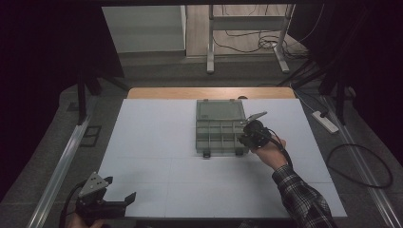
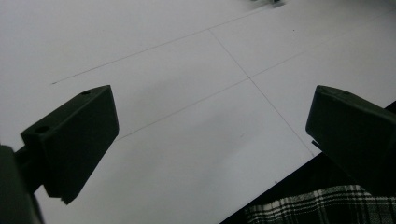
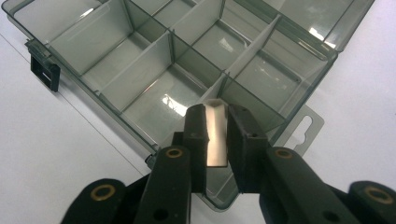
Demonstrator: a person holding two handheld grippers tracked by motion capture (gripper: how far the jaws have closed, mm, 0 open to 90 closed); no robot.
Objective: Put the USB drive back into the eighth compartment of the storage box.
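White table (image 1: pixel 157 152), dark room around. Open clear box (image 1: pixel 221 133) mid-table, lid back. Right gripper (image 3: pixel 217 135) over box's near right corner, jaws nearly closed, pinching divider (image 3: pixel 217 140). Left gripper (image 1: pixel 114 192) at near left edge, jaws wide apart, holding nothing.

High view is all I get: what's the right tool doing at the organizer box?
Observer: In the right gripper view, the right tool is clamped on a thin pale divider strip, at the near edge of the organizer box.
Operator: Anything in the compartments?
Observer: The ones in that view are bare, with partitions standing between them.
Operator: Left tool?
Observer: In the left gripper view, the left tool has its jaws wide apart with nothing between them, over the white table.
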